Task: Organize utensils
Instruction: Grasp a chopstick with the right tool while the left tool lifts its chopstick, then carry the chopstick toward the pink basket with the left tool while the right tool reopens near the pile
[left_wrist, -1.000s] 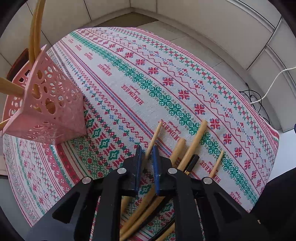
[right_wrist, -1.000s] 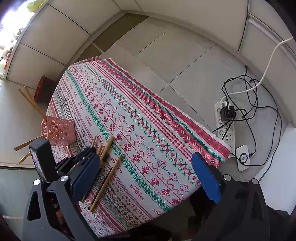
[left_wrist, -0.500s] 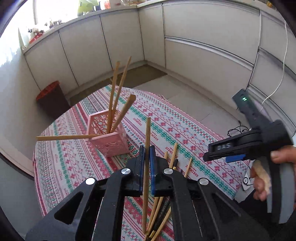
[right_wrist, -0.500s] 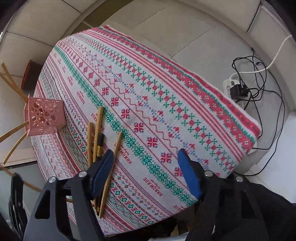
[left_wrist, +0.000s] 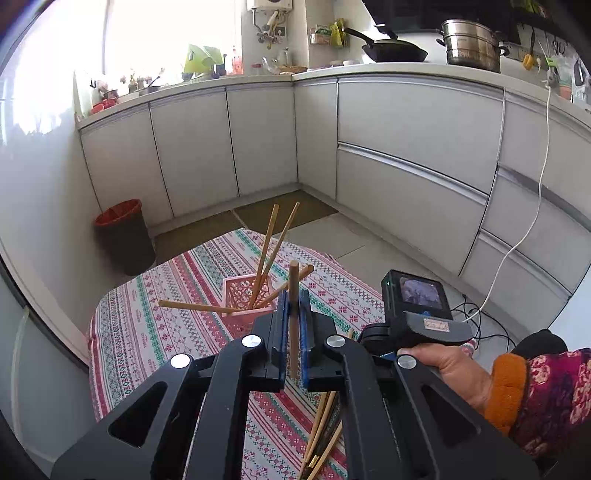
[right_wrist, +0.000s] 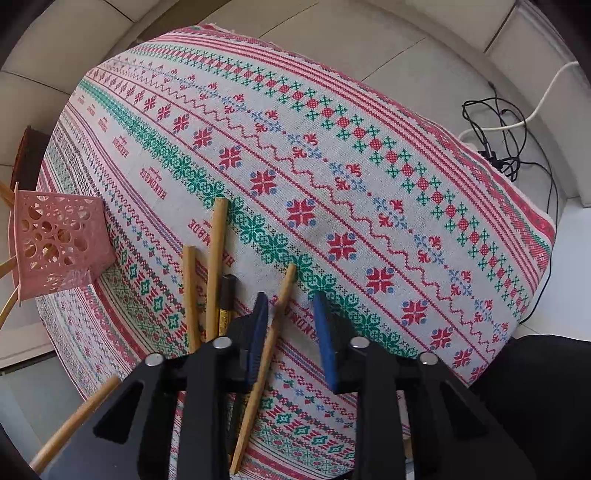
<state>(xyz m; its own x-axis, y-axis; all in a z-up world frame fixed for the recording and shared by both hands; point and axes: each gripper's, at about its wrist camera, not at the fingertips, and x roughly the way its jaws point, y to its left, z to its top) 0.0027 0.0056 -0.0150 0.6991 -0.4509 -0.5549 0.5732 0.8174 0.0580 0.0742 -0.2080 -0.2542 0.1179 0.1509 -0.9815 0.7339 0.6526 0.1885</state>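
Chopstick (left_wrist: 294, 314) up and upright in the left wrist view, pinched tight between the blue pads of the left gripper (left_wrist: 294, 295), its round tip poking above the fingers. Just beyond it, farther out on the patterned tablecloth (left_wrist: 147, 332), sits the pink perforated holder (left_wrist: 245, 301), with four wooden chopsticks in it: two leaning up and to the right, one angling low to the right, one sticking out nearly flat to the left. Below the gripper, on the near right, more chopsticks (left_wrist: 321, 421) lie on the cloth. On the right, a hand (left_wrist: 450, 369) in an orange-cuffed sleeve grips the other device, its little screen facing us. A brown bin with a red liner (left_wrist: 123, 236) stands on the floor at far left beside the white cabinets.

Over to the right wrist view, looking down on the cloth: the right gripper (right_wrist: 291, 306) has its jaws spread apart, and a loose wooden chopstick (right_wrist: 269, 343) lies on the cloth between them, close against the left pad; contact is hard to judge. Just left, two more wooden sticks (right_wrist: 203, 273) and a dark chopstick with a gold band (right_wrist: 226, 299) lie together. The pink holder (right_wrist: 59, 240) sits well apart at the left edge. Cables (right_wrist: 506, 147) tangle on the floor at far right
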